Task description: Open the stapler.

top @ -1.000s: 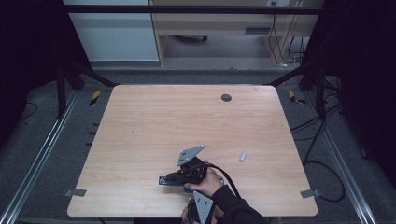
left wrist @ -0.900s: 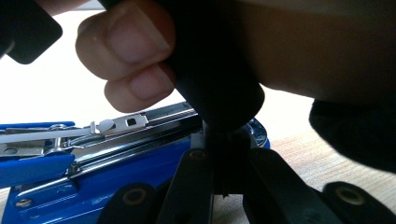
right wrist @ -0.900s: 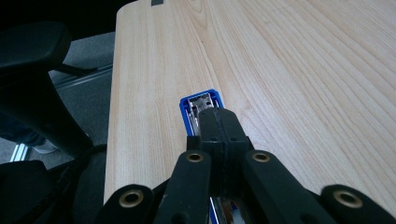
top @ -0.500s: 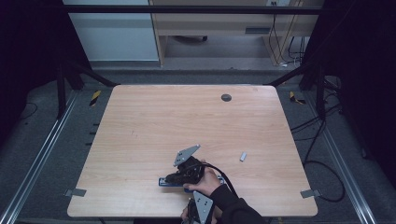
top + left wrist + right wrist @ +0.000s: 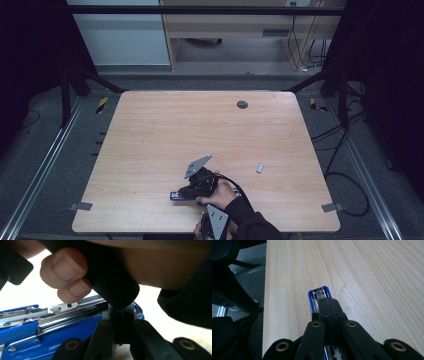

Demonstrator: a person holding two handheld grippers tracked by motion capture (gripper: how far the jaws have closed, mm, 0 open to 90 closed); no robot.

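We see a light wooden table (image 5: 150, 150), its grain running away from the camera in the right gripper view, standing on a grey floor (image 5: 55, 150) between metal rails (image 5: 40, 172). Near the table's front edge, in the high view, a person's hand (image 5: 220, 194) in a dark sleeve (image 5: 250, 222) holds the right gripper (image 5: 196, 186), which carries a grey three-cornered plate (image 5: 197, 166) and lies over a blue stapler (image 5: 182, 196). In the right gripper view, we see this gripper's (image 5: 329, 312) black jaws brought together over the stapler's (image 5: 320, 293) open metal channel, which points along the table's left edge; we cannot tell whether they actually pinch it.

The left gripper (image 5: 216, 222) sits at the table's front edge, just behind the hand, with its own grey plate uppermost. In the left gripper view, its (image 5: 117, 322) jaws stand close together, pressed against the stapler's (image 5: 50, 327) blue body beside the steel staple rail (image 5: 65, 312); we cannot tell whether they clamp it. Fingertips (image 5: 67, 265) curl around a black handle just above.

Well to the right of the stapler lies a small grey object (image 5: 260, 167). A dark round grommet (image 5: 242, 104) sits near the table's far edge.
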